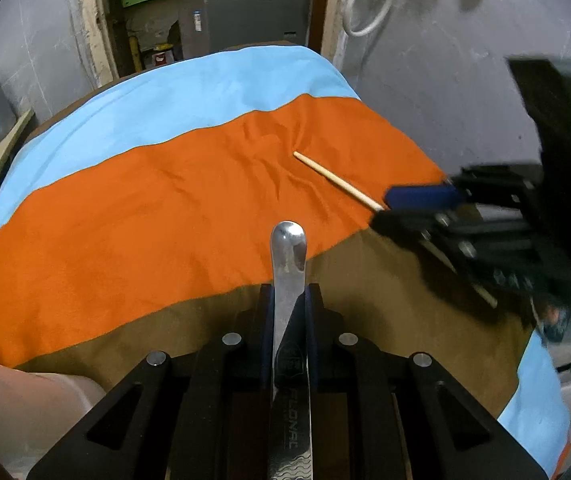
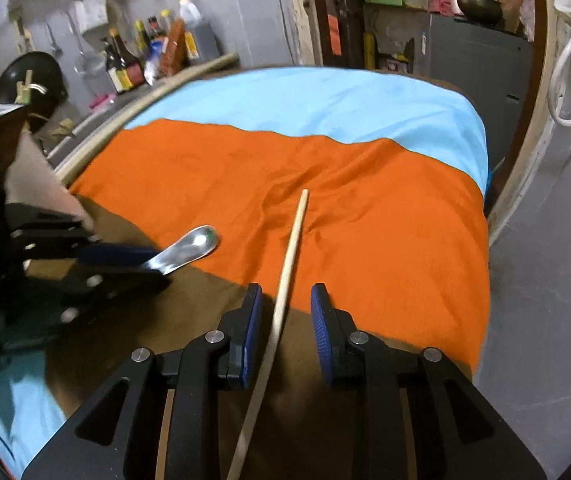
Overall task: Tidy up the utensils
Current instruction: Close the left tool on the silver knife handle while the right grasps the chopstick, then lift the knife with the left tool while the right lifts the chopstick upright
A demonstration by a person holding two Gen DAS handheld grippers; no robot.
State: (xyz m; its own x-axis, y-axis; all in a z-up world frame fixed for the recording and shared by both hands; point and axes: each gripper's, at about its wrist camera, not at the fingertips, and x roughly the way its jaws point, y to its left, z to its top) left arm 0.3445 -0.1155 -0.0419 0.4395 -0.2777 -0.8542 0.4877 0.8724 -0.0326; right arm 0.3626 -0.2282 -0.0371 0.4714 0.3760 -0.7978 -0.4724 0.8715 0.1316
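Note:
My left gripper (image 1: pixel 288 296) is shut on a steel utensil handle (image 1: pixel 287 264) that sticks out forward over the striped cloth (image 1: pixel 125 208). In the right wrist view the left gripper (image 2: pixel 141 260) holds that steel handle (image 2: pixel 189 246) at the left. A wooden chopstick (image 2: pixel 289 252) lies on the cloth and runs between the pads of my right gripper (image 2: pixel 287 320), which is open around it without touching. In the left wrist view the chopstick (image 1: pixel 337 180) lies on the orange stripe with the right gripper (image 1: pixel 401 210) over its near end.
The cloth has blue, orange and brown stripes and covers a round table with a wooden rim (image 2: pixel 133 108). Bottles (image 2: pixel 133 64) and a black pan (image 2: pixel 29 76) stand on a counter at the left. A doorway with shelves (image 2: pixel 405 20) is behind the table.

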